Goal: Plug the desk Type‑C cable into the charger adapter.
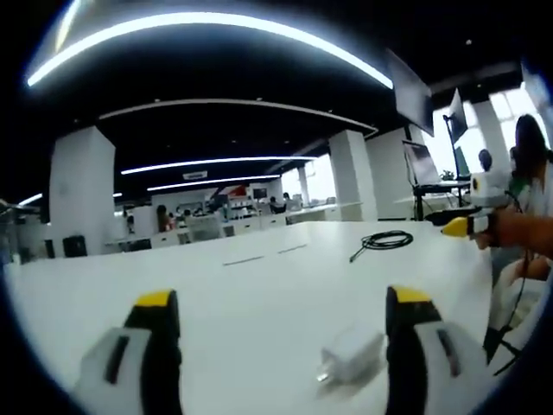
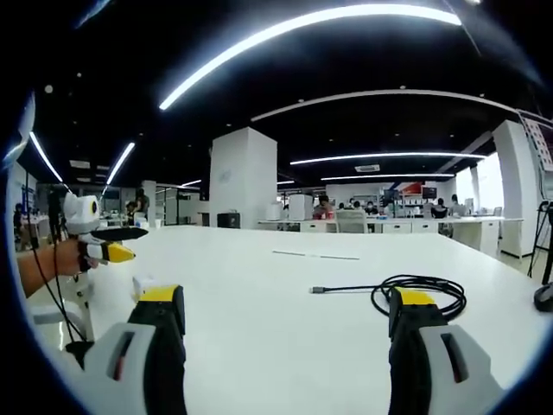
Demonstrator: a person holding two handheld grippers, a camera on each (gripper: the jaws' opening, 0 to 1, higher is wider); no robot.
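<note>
Approach step, nothing grasped: the left claw [image 1: 281,324], released, has the adapter [image 1: 350,354] by its right jaw. The right claw [image 2: 285,320], released too, must reach the cable [image 2: 419,294] coiled just ahead.

On the tabletop [image 1: 259,294], the charger adapter [image 1: 350,354] lies just ahead of the left gripper [image 1: 281,346], close beside its right jaw. The coiled Type‑C cable [image 2: 419,294] lies in front of the right gripper [image 2: 285,341], near its right jaw, its plug end stretched out leftward. Adapter and cable lie well apart.
</note>
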